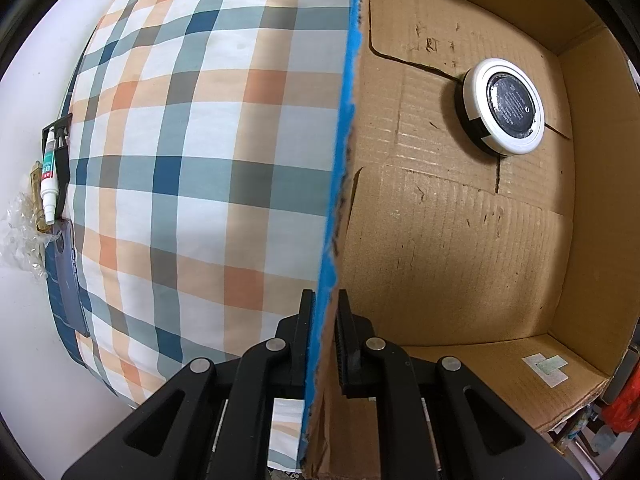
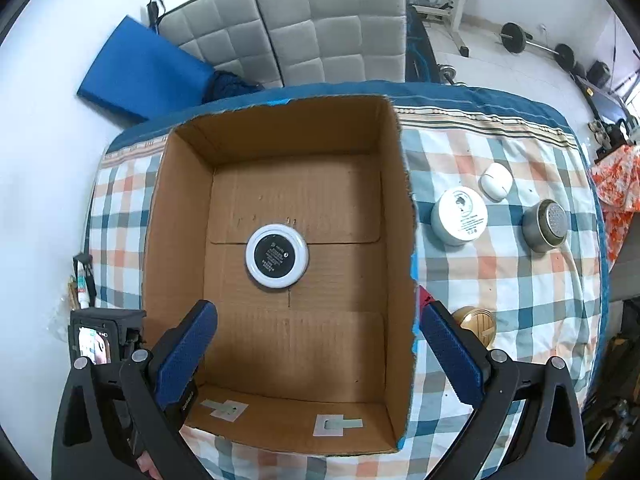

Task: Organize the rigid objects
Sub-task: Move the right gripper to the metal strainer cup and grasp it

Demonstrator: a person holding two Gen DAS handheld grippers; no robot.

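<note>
left claw [image 1: 325, 322] clamps box wall [image 1: 340, 184]

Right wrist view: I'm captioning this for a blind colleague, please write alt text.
An open cardboard box on a plaid cloth holds one round white-rimmed tin. The open right hand-held gripper hangs above it. A white jar, white case, metal shower head and gold lid lie outside.

One box [image 2: 280, 152] is sitting on the checked cloth [image 2: 500, 280], holding one round tin [image 2: 277, 256]. Four more round things are lying beside it: white jar [image 2: 460, 216], white case [image 2: 496, 181], shower head [image 2: 546, 224], gold lid [image 2: 476, 322].
</note>
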